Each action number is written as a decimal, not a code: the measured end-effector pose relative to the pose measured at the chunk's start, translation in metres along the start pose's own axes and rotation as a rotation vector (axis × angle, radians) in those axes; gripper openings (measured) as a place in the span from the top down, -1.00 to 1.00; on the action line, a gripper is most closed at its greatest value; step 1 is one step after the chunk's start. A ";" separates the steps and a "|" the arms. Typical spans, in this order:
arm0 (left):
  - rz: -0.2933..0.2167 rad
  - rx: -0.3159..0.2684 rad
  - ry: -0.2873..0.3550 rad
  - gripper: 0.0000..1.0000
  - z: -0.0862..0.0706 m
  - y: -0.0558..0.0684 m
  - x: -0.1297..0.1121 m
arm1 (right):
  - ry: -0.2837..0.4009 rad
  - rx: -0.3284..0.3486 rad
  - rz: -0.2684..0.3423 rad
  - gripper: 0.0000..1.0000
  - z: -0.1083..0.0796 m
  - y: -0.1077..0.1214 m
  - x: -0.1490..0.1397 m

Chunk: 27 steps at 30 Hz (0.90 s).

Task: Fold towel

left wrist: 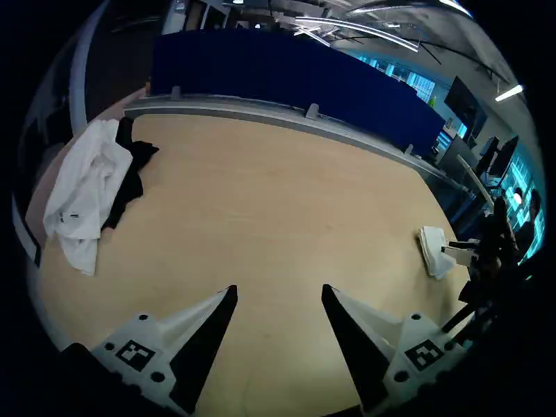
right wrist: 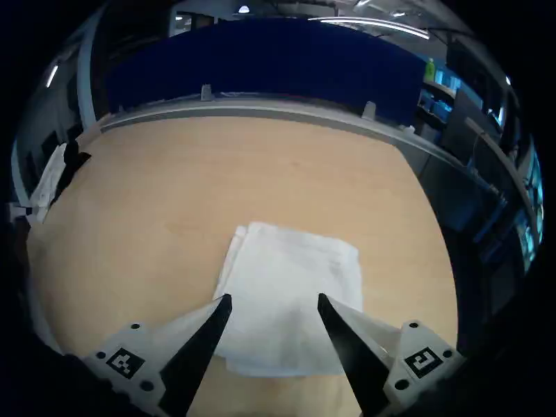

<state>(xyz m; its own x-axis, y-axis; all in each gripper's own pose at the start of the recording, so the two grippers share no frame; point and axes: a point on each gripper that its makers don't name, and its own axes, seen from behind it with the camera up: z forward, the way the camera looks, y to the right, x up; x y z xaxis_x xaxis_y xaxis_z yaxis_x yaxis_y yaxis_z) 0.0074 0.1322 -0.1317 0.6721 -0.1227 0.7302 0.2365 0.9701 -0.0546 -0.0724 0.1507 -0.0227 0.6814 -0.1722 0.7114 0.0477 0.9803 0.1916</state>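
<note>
My right tool (right wrist: 273,297) spread over folded towel (right wrist: 292,271) on surface (right wrist: 174,181), pinching nothing. My left tool (left wrist: 279,287) spread above surface; white cloth (left wrist: 83,184) heaped far left.

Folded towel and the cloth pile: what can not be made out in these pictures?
- Folded towel, right gripper view: its near corners are hidden behind the right gripper.
- Black cloth, left gripper view: partly covered by the white cloth; its shape is unclear.

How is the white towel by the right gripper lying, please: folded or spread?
Folded: the towel forms a compact rectangle with layered edges on its left.
</note>
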 end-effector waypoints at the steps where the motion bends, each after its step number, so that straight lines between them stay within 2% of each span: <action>1: 0.000 0.001 0.000 -0.79 0.000 0.000 0.000 | 0.005 -0.002 0.001 -0.92 0.003 0.003 0.006; 6: 0.003 0.007 0.001 -0.80 -0.002 -0.001 -0.001 | 0.017 -0.007 0.007 -0.92 0.019 0.016 0.029; 11: -0.001 0.016 0.003 -0.80 -0.004 -0.003 0.000 | 0.010 -0.009 0.004 -0.92 0.031 0.020 0.036; 27: 0.001 0.044 0.003 -0.80 -0.005 -0.012 0.000 | -0.045 -0.014 0.024 -0.92 0.066 0.024 0.019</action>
<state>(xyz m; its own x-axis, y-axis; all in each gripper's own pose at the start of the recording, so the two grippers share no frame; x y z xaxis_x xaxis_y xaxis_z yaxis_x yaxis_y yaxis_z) 0.0075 0.1195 -0.1345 0.6742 -0.1218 0.7284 0.2047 0.9785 -0.0258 -0.1065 0.1646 0.0400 0.6488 -0.1522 0.7456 0.0416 0.9854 0.1649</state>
